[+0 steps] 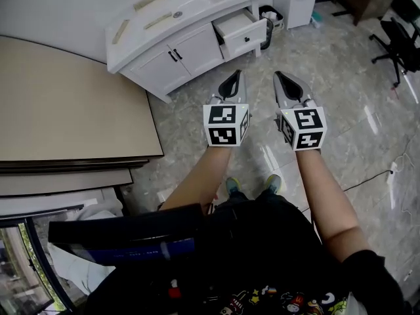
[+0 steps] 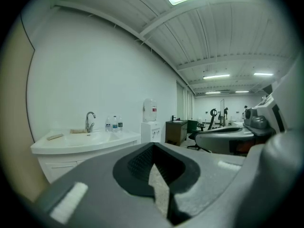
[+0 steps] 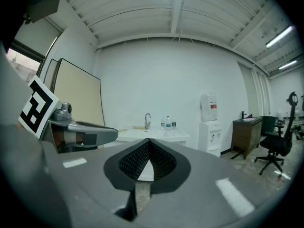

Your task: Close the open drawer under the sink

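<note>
Drawer [image 1: 240, 31] pulled open under sink [image 1: 194, 2], interior white

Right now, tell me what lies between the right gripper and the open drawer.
Only bare floor separates the right gripper from the drawer, as the head view shows.

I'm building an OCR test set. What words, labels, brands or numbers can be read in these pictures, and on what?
No text reads clearly.
Water jug label: red band, too small.
Small bottles by the faucet: labels too small.
Left marker cube, right marker cube: square patterns, not words.
Shirt print: too blurred.
</note>
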Demonstrator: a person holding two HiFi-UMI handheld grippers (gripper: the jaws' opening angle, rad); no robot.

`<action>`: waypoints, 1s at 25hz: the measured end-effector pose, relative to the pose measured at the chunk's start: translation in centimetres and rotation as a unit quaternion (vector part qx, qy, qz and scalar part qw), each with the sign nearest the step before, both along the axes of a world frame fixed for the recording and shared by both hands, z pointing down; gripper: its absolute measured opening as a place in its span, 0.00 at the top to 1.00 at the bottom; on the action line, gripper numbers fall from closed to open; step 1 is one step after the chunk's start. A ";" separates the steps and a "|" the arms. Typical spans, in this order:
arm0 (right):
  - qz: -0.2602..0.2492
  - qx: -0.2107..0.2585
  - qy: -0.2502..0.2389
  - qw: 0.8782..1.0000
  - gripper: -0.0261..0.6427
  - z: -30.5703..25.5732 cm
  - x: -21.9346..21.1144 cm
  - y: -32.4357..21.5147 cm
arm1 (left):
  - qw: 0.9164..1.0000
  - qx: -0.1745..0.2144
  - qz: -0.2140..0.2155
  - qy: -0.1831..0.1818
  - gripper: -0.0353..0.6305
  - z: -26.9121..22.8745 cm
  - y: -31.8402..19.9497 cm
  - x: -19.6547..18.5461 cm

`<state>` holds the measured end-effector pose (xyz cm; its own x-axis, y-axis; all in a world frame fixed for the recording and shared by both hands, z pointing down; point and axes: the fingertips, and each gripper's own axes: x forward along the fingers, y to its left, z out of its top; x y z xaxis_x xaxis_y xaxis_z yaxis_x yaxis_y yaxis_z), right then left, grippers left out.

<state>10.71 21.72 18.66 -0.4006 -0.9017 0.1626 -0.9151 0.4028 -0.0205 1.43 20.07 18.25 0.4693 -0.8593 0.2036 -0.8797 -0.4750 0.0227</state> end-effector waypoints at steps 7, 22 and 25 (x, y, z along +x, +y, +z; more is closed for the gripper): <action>-0.016 -0.012 0.015 1.000 0.92 3.4 2.3 -4.6 | 1.000 -0.011 -0.018 -0.002 0.95 2.5 -3.5 1.1; 0.024 -0.051 0.024 0.998 0.87 12.5 -1.8 -31.2 | 0.997 -0.027 0.068 0.003 0.95 9.7 -31.1 -1.8; 0.010 -0.067 0.030 0.997 0.83 18.1 -1.5 -36.3 | 0.997 -0.042 0.062 0.008 0.95 14.0 -34.9 -0.9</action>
